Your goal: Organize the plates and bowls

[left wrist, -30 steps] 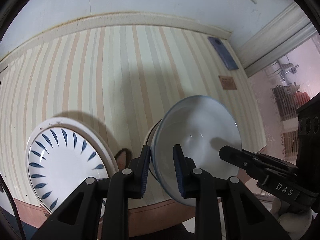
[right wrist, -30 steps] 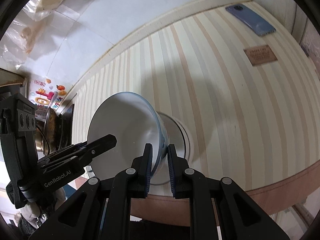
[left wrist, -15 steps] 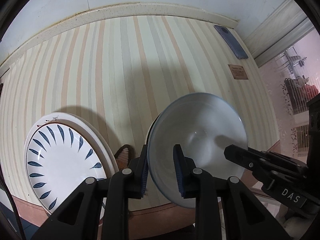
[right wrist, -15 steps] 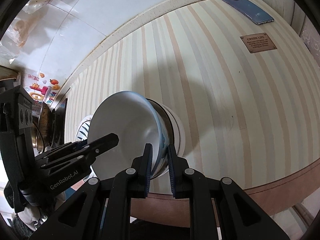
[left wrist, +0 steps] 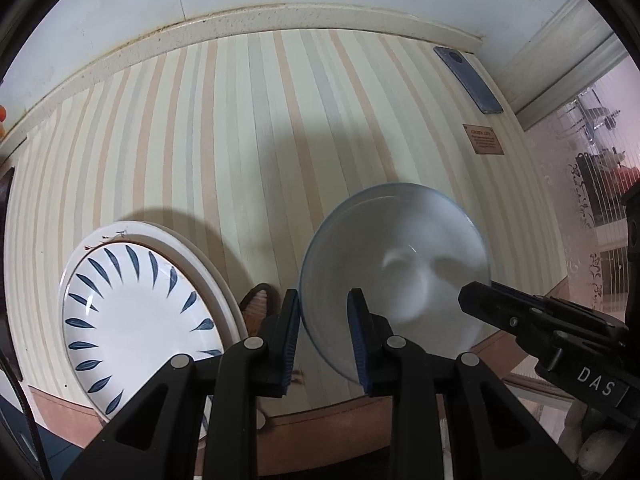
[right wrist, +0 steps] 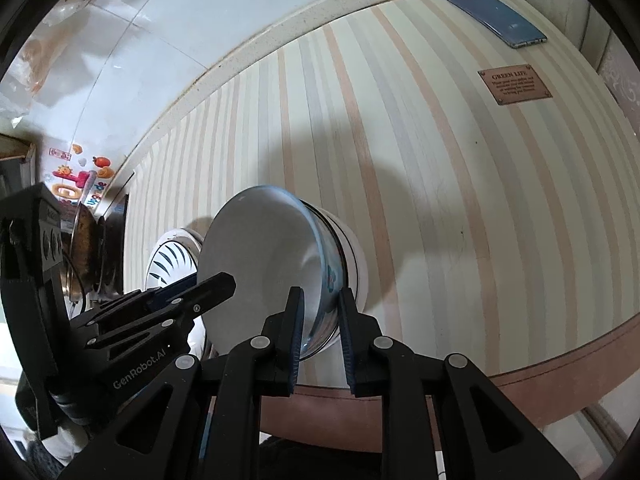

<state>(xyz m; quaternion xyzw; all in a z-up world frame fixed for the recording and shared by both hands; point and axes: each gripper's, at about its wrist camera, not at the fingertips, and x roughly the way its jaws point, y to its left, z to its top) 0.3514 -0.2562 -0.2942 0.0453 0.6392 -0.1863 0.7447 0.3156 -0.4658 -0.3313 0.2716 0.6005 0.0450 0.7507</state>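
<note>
- Lifted and swung over since a second ago, the bowl (left wrist: 394, 276) now fills more of the left wrist view, and the white dish under it shows only in the right wrist view.
- Left gripper (left wrist: 323, 338) pinches the bowl's rim: one blue pad outside the wall, the other inside, the jaws narrowed onto it.
- Right gripper (right wrist: 321, 336) bites the same bowl (right wrist: 268, 268) on the opposite rim, its pads close together with the wall between them.
- So the bowl hangs tilted between the two claws, above the striped tabletop (left wrist: 248, 136), mouth turned toward the left wrist camera.
- Just behind the bowl in the right wrist view sits a white dish (right wrist: 354, 264) on the table; whether the two touch cannot be told.
- Left of the bowl lies the leaf-pattern plate (left wrist: 136, 320), flat on the tabletop near its front edge, apart from the bowl.
- Far beyond the bowl, by the back corner, rests a blue phone (right wrist: 494, 16), with a small brown plaque (right wrist: 514, 86) nearer.
- Between the plate and the bowl, a small brown object (left wrist: 258, 306) peeks out; too hidden to name.
</note>
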